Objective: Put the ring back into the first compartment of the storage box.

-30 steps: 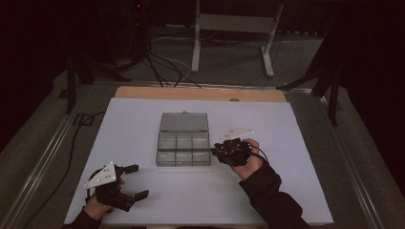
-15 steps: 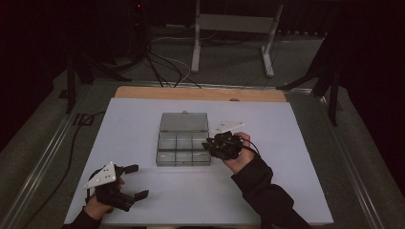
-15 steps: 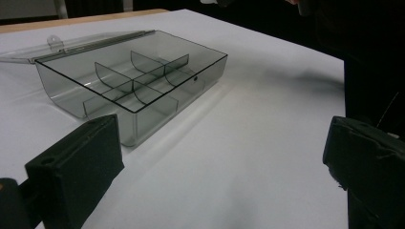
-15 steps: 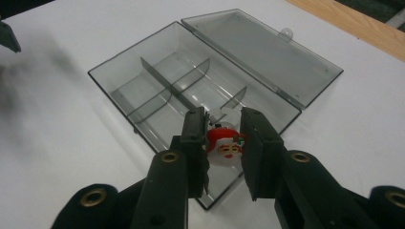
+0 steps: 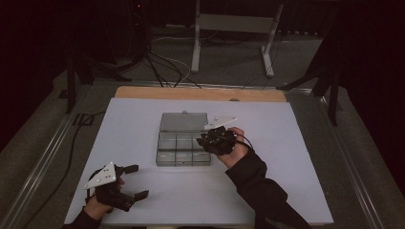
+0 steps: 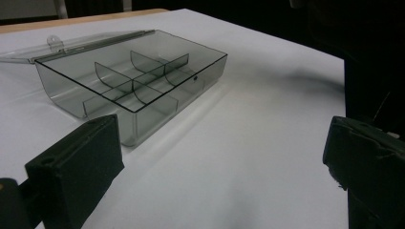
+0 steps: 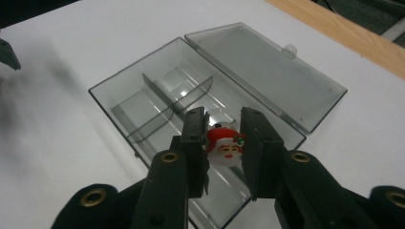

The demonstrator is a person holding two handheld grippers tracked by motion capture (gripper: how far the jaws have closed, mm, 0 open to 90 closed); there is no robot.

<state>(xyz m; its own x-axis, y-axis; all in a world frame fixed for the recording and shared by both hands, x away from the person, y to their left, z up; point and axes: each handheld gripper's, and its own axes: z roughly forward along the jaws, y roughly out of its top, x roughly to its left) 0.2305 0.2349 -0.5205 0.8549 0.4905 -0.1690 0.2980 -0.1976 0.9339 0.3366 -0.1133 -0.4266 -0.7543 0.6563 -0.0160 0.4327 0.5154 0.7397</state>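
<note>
A clear grey compartment box (image 5: 177, 149) lies mid-table with its lid (image 5: 183, 121) folded flat behind it. Over the box's right end hovers my right gripper (image 5: 203, 141), held in a hand. In the right gripper view its jaws (image 7: 223, 119) are shut on a small Santa face figure (image 7: 224, 147), red hat and white beard, above a compartment at the box's (image 7: 157, 102) near end. My left gripper (image 5: 138, 181) rests open near the table's front left. In the left gripper view its jaws (image 6: 219, 157) stand wide apart and hold nothing, with the box (image 6: 133, 81) ahead.
The white table top (image 5: 286, 157) has a wooden strip (image 5: 200, 93) along its far edge. Beyond it are cables (image 5: 162, 67) and a metal stand (image 5: 234, 28) on the dark floor. A dark sleeve (image 5: 260, 186) crosses the front right.
My right gripper has moved left from beside the box to over its right end, carrying the Santa figure. The left gripper has stayed in place.
</note>
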